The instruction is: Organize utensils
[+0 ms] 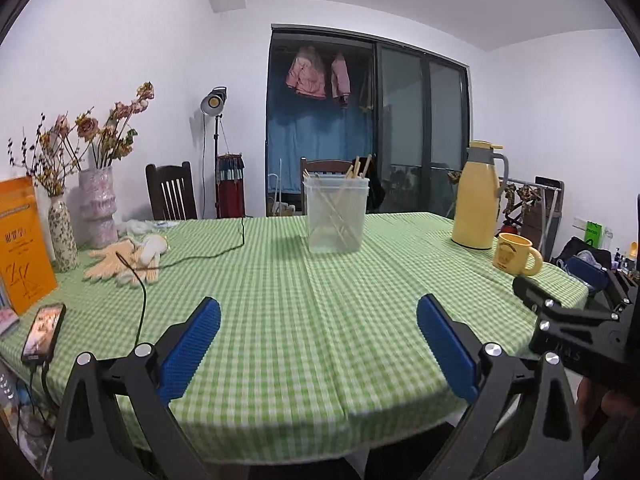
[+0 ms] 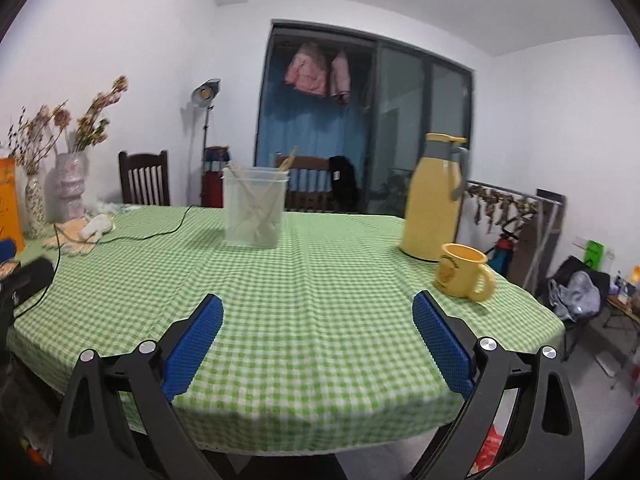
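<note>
A clear plastic container (image 1: 335,216) (image 2: 255,210) stands on the far middle of the green checked table (image 1: 280,300) (image 2: 320,300). Several wooden chopsticks (image 1: 340,216) (image 2: 260,208) lean crossed inside it, tips above the rim. My left gripper (image 1: 318,312) hovers over the table's near edge, open, with nothing between its blue pads. My right gripper (image 2: 318,312) is likewise open and empty over the near edge, well short of the container. The right gripper's black frame (image 1: 576,320) shows at the right edge of the left wrist view.
A yellow thermos jug (image 1: 478,196) (image 2: 434,200) and yellow mug (image 1: 516,254) (image 2: 466,276) stand at the right. At the left are vases of dried flowers (image 1: 98,208) (image 2: 70,184), work gloves (image 1: 128,260) (image 2: 80,232), an orange box (image 1: 22,240), a phone (image 1: 44,332) and a black cable (image 1: 200,256). Chairs stand behind the table.
</note>
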